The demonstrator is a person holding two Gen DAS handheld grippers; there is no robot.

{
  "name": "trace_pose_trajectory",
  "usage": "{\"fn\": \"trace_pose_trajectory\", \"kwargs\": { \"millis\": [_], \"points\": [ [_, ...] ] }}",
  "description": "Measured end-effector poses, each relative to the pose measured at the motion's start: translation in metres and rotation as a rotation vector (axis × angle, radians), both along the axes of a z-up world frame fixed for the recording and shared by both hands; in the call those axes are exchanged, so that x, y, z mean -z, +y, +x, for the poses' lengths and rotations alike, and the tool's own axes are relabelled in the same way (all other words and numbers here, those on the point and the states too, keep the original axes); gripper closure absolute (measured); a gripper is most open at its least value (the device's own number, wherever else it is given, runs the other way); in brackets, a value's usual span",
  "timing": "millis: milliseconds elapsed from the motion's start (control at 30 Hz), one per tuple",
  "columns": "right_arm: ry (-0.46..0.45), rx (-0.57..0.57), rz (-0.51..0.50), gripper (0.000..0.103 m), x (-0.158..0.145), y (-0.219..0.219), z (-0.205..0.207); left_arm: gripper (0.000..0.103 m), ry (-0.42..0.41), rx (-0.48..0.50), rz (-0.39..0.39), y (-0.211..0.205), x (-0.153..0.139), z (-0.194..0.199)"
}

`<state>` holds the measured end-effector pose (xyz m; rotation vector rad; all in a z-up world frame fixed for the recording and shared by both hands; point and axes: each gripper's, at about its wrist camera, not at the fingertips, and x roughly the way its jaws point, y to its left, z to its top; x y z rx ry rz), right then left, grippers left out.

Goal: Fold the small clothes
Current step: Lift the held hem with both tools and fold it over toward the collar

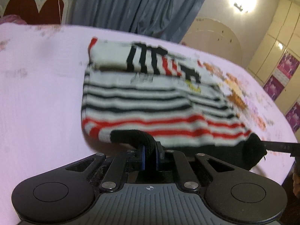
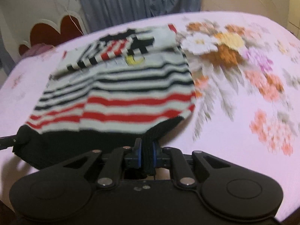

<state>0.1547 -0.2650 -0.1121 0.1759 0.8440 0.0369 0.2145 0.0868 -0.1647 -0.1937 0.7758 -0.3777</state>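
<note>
sweater (image 1: 135,101) spread on bed (image 1: 37,93), hem at near edge | left gripper (image 1: 149,157) clamped on black hem | right gripper (image 2: 146,156) clamped on black hem

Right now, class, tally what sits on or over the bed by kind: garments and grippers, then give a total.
Striped garment: 1
Grippers: 2, the left gripper and the right gripper, each with jaws shut on the garment's black hem
Total: 3
</note>
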Motion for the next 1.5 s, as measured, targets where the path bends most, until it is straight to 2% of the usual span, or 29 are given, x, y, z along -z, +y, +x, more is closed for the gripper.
{"fn": "trace_pose_trajectory", "kwargs": {
  "millis": [367,567,800,1167,1333,1500],
  "points": [
    [-0.167,-0.012,0.061,0.093,-0.053,-0.014,0.054,0.094,-0.113,-0.037,-0.06,-0.003,-0.05,0.064],
    [-0.222,-0.007,0.081,0.093,-0.069,-0.023,0.094,0.094,-0.154,-0.079,-0.06,-0.008,-0.058,0.101],
    [-0.25,0.024,0.094,0.093,-0.068,-0.035,0.145,0.094,-0.174,-0.129,-0.062,-0.016,-0.059,0.146],
    [-0.228,0.057,0.162,0.093,-0.06,-0.046,0.229,0.094,-0.152,-0.21,-0.07,-0.026,-0.051,0.228],
    [-0.188,0.078,0.198,0.093,-0.048,-0.049,0.269,0.094,-0.107,-0.247,-0.072,-0.029,-0.039,0.267],
    [-0.131,0.104,0.231,0.093,-0.032,-0.054,0.307,0.094,-0.075,-0.258,-0.041,-0.035,-0.025,0.3]
  ]
}}
